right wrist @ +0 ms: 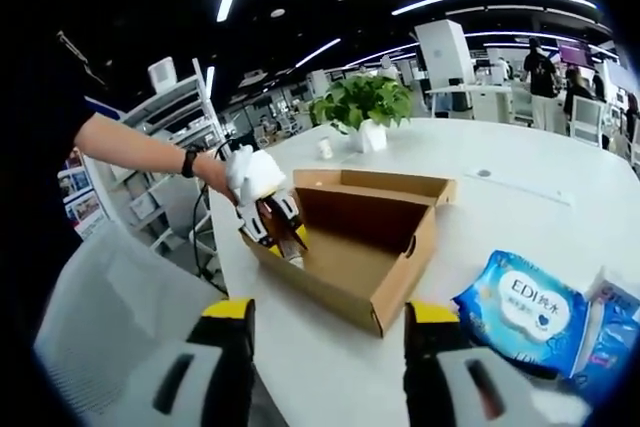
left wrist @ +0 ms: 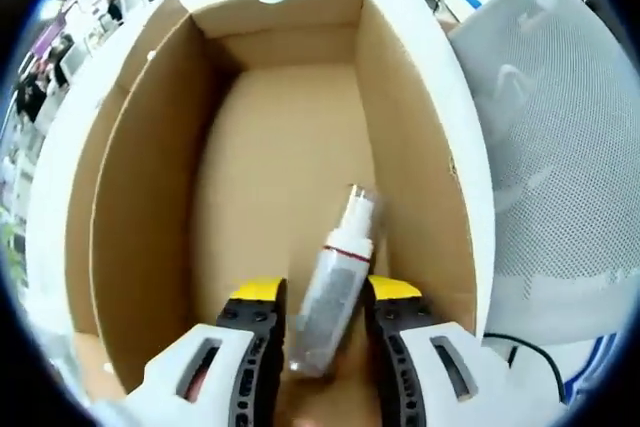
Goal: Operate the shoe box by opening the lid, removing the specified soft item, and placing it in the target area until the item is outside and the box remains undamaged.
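Left gripper [left wrist: 320,332] reaching into the open brown cardboard shoe box [left wrist: 140,177], jaws spread either side of a clear plastic spray bottle [left wrist: 335,287] lying on the box floor — removal step, judged; next, close and lift clear of the walls. Contact cannot be told. Right gripper [right wrist: 325,332] released, above the white bench [right wrist: 520,197]; blue wipes packet [right wrist: 520,309] near; lid unseen.

Left gripper view | my left gripper [left wrist: 327,322] inside open cardboard box [left wrist: 140,197] | jaws either side of clear spray bottle [left wrist: 335,282] lying on box floor, near end | grip contact: cannot tell | white mesh chair [left wrist: 560,177] beyond box's right wall
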Demonstrator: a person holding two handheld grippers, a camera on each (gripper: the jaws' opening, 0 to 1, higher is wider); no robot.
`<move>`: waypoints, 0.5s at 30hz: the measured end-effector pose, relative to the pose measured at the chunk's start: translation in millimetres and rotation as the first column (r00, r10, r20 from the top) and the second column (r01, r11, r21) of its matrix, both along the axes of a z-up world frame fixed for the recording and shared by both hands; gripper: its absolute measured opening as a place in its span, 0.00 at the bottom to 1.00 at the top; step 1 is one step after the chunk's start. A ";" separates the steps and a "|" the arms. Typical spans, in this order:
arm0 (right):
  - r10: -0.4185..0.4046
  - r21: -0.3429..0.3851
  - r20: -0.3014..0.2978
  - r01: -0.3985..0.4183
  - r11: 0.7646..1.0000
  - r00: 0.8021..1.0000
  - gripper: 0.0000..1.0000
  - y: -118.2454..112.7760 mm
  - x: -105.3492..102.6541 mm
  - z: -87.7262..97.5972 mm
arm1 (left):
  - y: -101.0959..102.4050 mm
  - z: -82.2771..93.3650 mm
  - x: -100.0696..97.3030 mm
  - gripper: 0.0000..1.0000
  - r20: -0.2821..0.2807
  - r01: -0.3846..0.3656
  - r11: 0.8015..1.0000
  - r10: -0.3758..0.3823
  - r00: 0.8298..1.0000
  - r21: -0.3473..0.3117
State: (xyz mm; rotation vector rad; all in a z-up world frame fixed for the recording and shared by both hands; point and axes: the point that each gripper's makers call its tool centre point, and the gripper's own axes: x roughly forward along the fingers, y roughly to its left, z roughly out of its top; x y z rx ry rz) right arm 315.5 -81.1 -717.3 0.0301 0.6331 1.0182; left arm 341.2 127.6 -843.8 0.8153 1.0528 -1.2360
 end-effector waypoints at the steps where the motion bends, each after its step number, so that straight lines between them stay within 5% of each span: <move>1: 0.000 0.000 -0.001 0.000 1.000 1.000 0.58 -0.3 0.0 -0.1 | 0.3 -1.4 0.3 0.27 0.002 0.008 1.000 -0.008 1.000 0.002; 15: -0.004 -0.002 -0.009 0.004 1.000 1.000 0.58 -1.5 -2.2 -2.1 | -0.5 3.4 -3.3 0.19 0.015 -0.057 0.998 0.058 0.998 -0.039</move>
